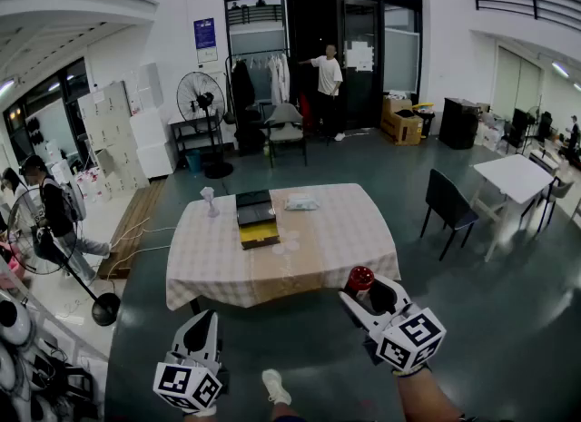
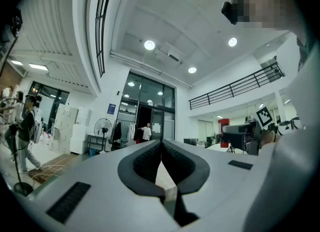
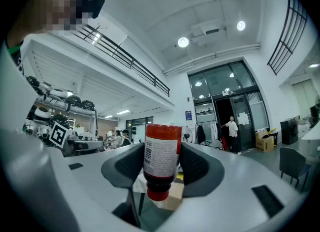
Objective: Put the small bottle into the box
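Box (image 1: 257, 218) on table (image 1: 345, 230), fan (image 1: 201, 97) behind, chair (image 1: 447, 204) beside

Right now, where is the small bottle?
The small bottle is clamped in the right gripper, lower right in the head view, by the table's near edge.

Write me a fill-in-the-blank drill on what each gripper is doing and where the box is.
1. The right gripper has its jaws clamped on the small bottle, whose cap is ___.
2. The left gripper has its jaws ___, with nothing between them.
3. The box lies on the table; the small bottle is not yet ___ it.
Missing words: red; shut; in.
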{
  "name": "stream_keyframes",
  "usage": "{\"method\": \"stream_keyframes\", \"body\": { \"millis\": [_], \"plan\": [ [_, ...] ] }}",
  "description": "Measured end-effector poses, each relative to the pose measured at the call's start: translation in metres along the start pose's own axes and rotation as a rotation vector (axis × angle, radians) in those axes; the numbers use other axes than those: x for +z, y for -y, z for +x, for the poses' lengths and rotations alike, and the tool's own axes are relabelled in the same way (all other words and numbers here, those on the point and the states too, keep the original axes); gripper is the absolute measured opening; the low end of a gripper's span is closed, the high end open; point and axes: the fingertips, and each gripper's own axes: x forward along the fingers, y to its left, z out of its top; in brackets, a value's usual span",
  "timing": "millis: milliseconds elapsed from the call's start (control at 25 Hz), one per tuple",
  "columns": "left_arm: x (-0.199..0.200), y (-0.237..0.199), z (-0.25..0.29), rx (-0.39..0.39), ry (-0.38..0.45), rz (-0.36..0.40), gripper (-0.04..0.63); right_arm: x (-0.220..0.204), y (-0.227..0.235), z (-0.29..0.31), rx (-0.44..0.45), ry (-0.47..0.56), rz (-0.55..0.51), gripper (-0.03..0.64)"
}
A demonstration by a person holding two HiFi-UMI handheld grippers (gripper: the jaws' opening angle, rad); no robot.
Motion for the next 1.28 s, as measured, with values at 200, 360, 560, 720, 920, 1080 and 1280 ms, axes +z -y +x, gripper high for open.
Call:
{"method": "stream_keyframes", "body": {
  "millis": [200, 360, 560, 720, 920, 1080, 1280],
  "plan": [
    [0.005, 0.011, -0.010, -0.003, 0.011, 0.002, 0.023, 0.007, -0.003, -0.010, 0.008, 0.000, -0.003, 0.229],
    [0.011, 0.014, -0.011, -0.004, 0.018, 0.010, 0.023, 0.006, -0.007, -0.011, 0.014, 0.002, -0.002, 0.229],
    [0.014, 0.018, -0.008, -0.014, 0.021, 0.017, 0.023, 0.006, -0.005, -0.013, -0.002, 0.001, -0.001, 0.229],
    [0.013, 0.018, -0.006, -0.015, 0.023, 0.020, 0.023, 0.008, -0.008, -0.013, 0.032, -0.002, 0.014, 0.230],
    [0.018, 0.021, -0.006, -0.014, 0.022, 0.030, 0.023, 0.010, -0.013, -0.014, 0.047, 0.010, 0.005, 0.232],
    [0.016, 0.022, -0.006, -0.013, 0.016, 0.028, 0.023, 0.012, -0.011, -0.018, 0.043, 0.019, 0.007, 0.232],
    [0.010, 0.025, -0.005, -0.008, 0.012, 0.041, 0.023, 0.007, -0.005, -0.021, 0.034, 0.019, 0.004, 0.232]
  ]
}}
